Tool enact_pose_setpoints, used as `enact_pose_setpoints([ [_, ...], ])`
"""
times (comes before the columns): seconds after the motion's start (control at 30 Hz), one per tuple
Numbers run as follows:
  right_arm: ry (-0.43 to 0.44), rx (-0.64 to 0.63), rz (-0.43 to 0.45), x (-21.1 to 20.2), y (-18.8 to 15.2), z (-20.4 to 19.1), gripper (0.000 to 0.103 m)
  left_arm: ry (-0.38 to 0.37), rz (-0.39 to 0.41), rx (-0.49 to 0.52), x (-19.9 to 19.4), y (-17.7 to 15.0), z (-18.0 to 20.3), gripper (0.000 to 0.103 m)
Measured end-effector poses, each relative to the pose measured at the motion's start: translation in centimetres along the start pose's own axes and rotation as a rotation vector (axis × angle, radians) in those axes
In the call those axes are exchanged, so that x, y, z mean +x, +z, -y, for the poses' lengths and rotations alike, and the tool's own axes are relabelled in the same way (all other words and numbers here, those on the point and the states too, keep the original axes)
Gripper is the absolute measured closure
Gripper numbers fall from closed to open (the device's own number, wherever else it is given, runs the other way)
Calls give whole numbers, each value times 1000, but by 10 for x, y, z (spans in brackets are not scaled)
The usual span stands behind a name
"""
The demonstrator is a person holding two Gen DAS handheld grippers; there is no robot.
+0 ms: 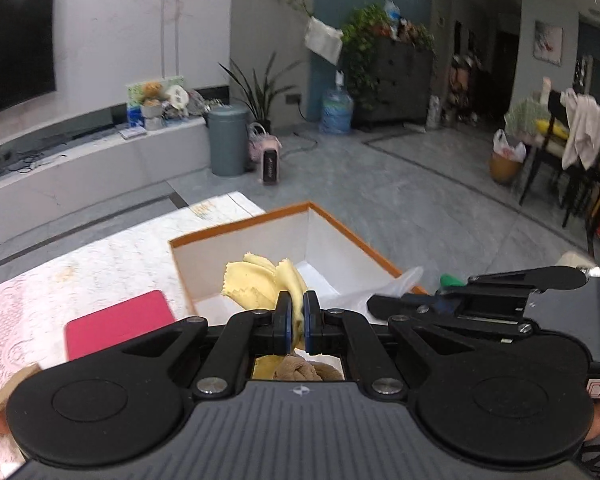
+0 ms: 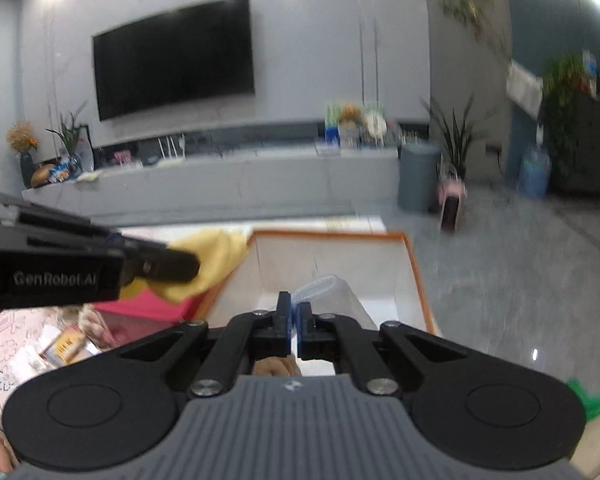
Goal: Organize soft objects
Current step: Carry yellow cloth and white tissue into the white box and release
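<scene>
My left gripper (image 1: 297, 322) is shut on a yellow cloth (image 1: 260, 282) with zigzag edges, which it holds over the near left part of an open white box with an orange rim (image 1: 342, 227). A brown knotted soft item (image 1: 302, 370) shows under the left jaws. My right gripper (image 2: 294, 322) is shut on a clear plastic bag (image 2: 332, 286) above the same box (image 2: 414, 256). In the right wrist view the left gripper (image 2: 180, 266) comes in from the left with the yellow cloth (image 2: 214, 256) bunched at its tip. In the left wrist view the right gripper (image 1: 384, 304) lies at the right, with the bag (image 1: 396, 286).
The box stands on a table with a pale patterned cloth (image 1: 112, 256). A flat red item (image 1: 116, 324) lies left of the box, with small packets (image 2: 64, 344) nearby. Something green (image 2: 586, 398) lies at the right. Beyond are grey floor, a grey bin (image 1: 228, 140), a TV bench and chairs (image 1: 568, 152).
</scene>
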State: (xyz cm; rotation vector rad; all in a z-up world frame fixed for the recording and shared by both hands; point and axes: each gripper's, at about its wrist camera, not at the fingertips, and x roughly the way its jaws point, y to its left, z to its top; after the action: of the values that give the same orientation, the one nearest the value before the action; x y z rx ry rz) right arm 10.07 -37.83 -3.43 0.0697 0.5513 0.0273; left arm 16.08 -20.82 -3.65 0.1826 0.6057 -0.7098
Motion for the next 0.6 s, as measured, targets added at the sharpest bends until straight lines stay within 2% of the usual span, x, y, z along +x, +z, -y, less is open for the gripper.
enact_pose_setpoints([
  [0.1, 9, 58, -68, 20, -3, 9, 103, 1, -68, 40, 21, 0, 1, 97],
  [0.23, 9, 68, -144, 45, -7, 8, 103, 22, -145, 84, 46, -4, 3, 97],
  [0.37, -11, 62, -208, 73, -13, 4, 103, 39, -171, 117, 56, -9, 0, 97],
  [0.6, -30, 63, -257, 94, -20, 2, 101, 33, -249, 198, 81, -9, 6, 97],
])
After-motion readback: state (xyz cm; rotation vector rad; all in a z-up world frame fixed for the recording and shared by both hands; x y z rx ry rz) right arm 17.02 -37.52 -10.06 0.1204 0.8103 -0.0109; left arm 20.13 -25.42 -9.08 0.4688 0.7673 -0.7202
